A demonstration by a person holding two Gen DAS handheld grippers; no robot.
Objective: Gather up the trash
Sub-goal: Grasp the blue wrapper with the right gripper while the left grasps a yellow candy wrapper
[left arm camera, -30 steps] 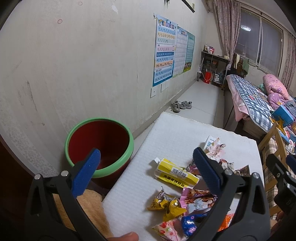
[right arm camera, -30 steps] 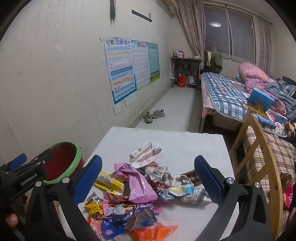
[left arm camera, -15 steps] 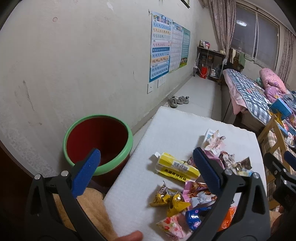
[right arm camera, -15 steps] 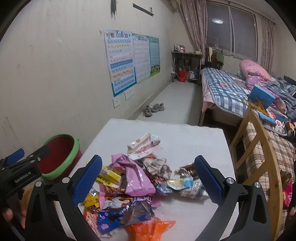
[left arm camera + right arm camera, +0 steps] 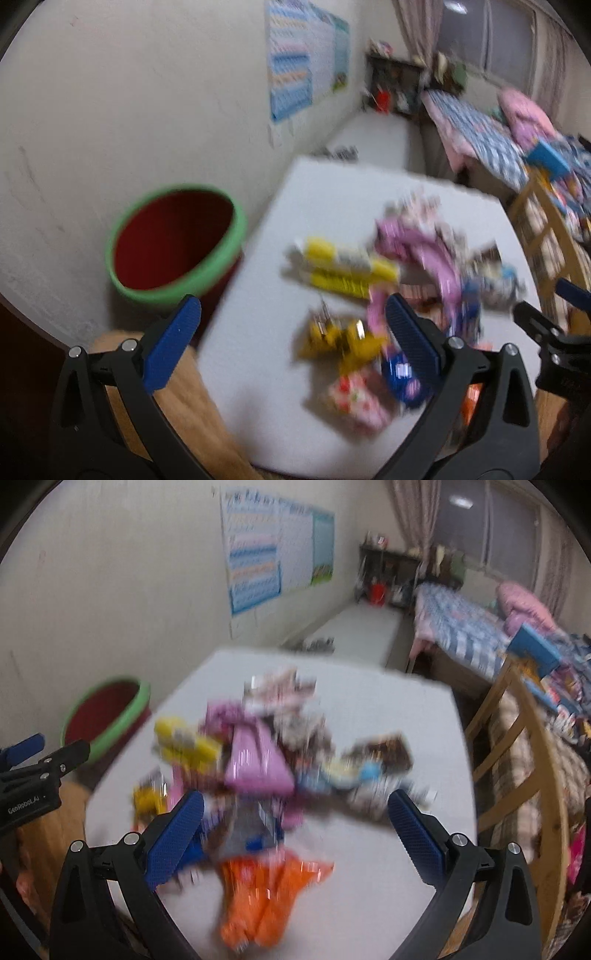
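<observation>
dim warm indoor light; ceiling lamp (image 5: 461, 501) glows at 1 o'clock; heavy motion blur, fisheye-curved black edges.

We read only 1 marking: "GenRoboLAI", or close to it, in white on the black body of the left gripper (image 5: 22, 751) at the right-wrist view's left edge. Print on the wall posters (image 5: 255, 572) and wrappers (image 5: 255, 760) is too blurred for us.

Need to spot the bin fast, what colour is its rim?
Green rim on a dark red bin, clearest in the left wrist view.
</observation>
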